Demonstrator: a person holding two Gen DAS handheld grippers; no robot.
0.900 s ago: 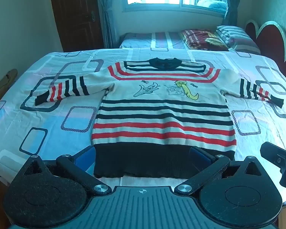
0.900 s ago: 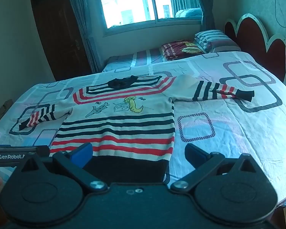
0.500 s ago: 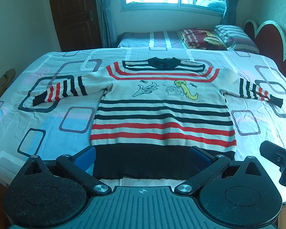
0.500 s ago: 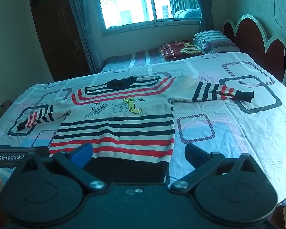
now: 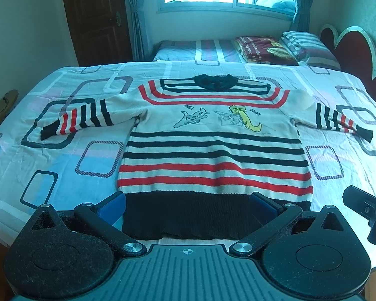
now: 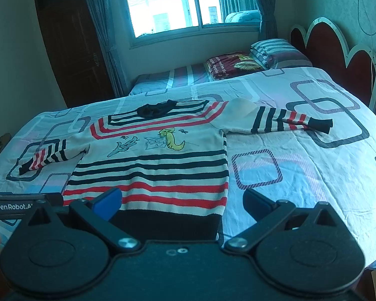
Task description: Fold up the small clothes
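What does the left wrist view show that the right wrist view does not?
Only the left wrist view shows the sweater's whole black hem and the right hand-held gripper's side at its right edge. Only the right wrist view shows a wall cable and the "GenRobot" label on the left hand-held gripper. Both show the sweater spread flat on the bed, both sleeves out, and open jaws holding nothing.

Both grippers (image 5: 187, 204) (image 6: 182, 199): black bodies, blue pads, silver screws; white "GenRobot.AI" label
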